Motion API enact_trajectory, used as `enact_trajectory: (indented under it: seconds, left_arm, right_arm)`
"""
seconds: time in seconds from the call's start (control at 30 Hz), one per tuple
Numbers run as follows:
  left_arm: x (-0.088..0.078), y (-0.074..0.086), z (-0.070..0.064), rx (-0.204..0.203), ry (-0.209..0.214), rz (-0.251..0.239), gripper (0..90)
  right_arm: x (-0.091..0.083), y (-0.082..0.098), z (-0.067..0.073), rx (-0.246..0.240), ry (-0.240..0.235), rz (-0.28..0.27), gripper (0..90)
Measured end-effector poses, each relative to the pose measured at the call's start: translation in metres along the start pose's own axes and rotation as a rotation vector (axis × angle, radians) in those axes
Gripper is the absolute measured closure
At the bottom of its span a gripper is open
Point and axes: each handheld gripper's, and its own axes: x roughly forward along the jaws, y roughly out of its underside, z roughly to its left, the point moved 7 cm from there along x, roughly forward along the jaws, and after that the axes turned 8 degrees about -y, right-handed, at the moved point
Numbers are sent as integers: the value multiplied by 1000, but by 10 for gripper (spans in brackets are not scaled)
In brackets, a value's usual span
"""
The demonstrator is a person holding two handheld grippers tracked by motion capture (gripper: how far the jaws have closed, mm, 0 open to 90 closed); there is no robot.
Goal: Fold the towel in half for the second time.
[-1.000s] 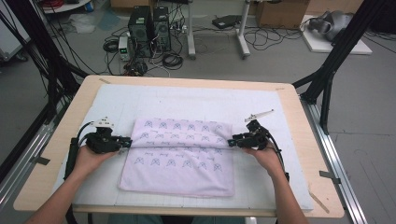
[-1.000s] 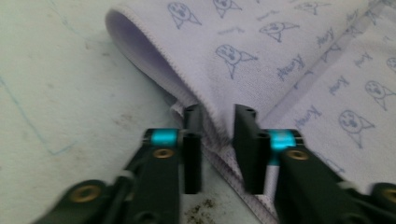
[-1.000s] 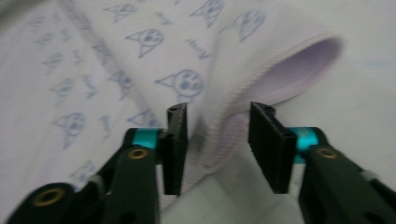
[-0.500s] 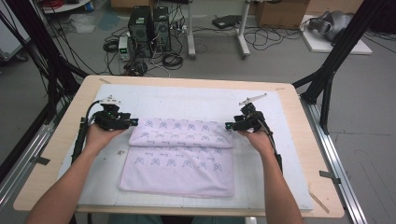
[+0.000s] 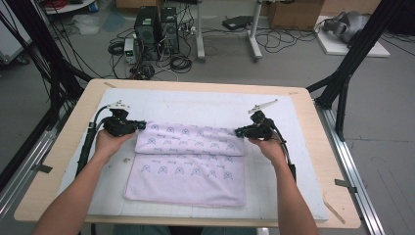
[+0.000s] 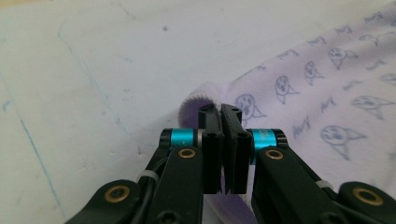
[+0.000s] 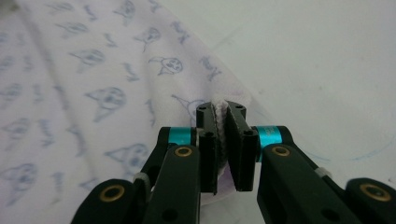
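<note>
Both claws moved toward 12 o'clock, jaws just closing: left claw and right claw each pinch a corner of the lilac cloth, folded at mid-worktop, top fold toward 12 o'clock.

Two handheld grippers, the left gripper at the frame's left and the right gripper at its right, are black throughout, each topped by a grey three-cornered plate and trailing a black cable along a bare forearm. Close up, each carries two flat black jaws, turquoise collars, brass-coloured pivot screws and white cable ties.
</note>
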Motion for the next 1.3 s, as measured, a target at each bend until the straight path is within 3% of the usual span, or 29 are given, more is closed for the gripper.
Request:
enact_trajectory:
  seconds: [0.13,0.23,0.4,0.47,0.57,0.67,0.8,0.9,1.0,1.1,1.17,1.27,1.3]
  left_arm:
    - [-35,-1,-8,20,17,-83,865]
    - [-58,9,-18,31,46,-121,858]
    - [-93,48,-38,52,96,-120,838]
    - [-102,67,-41,40,104,-102,790]
    - [-109,82,-43,49,98,-75,708]
    - [-107,78,-45,59,97,-72,625]
    - [-92,64,-53,67,99,-68,540]
    - [-77,59,-58,79,84,-30,515]
    - [-60,59,-58,62,82,15,523]
    - [-46,64,-59,92,90,60,676]
    - [-41,68,-61,125,108,82,820]
    - [-44,67,-61,114,116,60,895]
    - [-47,66,-60,107,110,43,896]
  right_arm:
    - [-23,-7,28,-85,-4,-63,844]
    - [-40,-6,51,-137,-14,-92,843]
    - [-56,24,89,-163,-61,-105,815]
    - [-56,41,100,-158,-85,-104,707]
    - [-55,58,104,-159,-60,-80,625]
    - [-54,59,102,-159,-37,-76,591]
    - [-41,47,102,-194,-34,-86,573]
    - [-26,42,97,-218,-1,-33,568]
    - [-12,44,85,-226,33,19,572]
    - [-1,50,75,-188,24,53,614]
    - [6,56,72,-170,4,83,700]
    - [8,62,72,-168,-17,97,880]
    - [6,63,74,-172,-23,89,894]
